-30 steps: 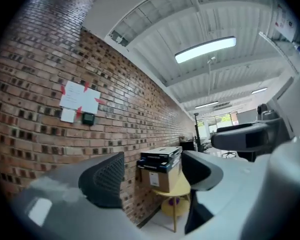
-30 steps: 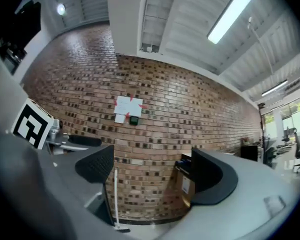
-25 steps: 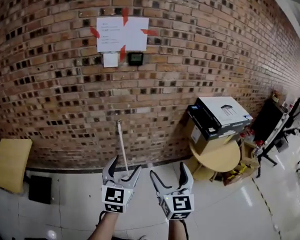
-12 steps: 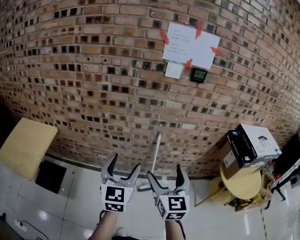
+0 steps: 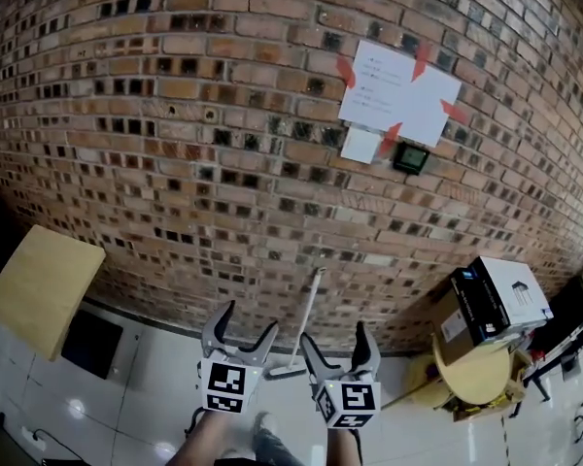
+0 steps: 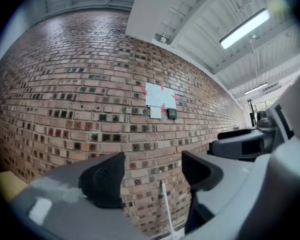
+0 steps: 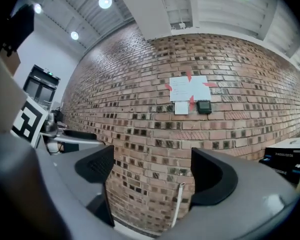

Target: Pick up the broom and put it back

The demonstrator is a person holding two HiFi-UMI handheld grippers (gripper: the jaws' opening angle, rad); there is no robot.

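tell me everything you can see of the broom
The broom has a long, thin, pale handle and a small flat head at its lower end. It stands slightly tilted, top leaning against the brick wall, head on the floor at the wall's foot. The left gripper and right gripper are open and not touching it.

View swung left; broom point(image 5: 309, 314) now centred ahead

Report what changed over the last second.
The head view swung left: the paper notice, the boxes and the round table slid rightward. Nothing was grasped or released. The broom leans on the brick wall as before; left gripper and right gripper remain open, empty.
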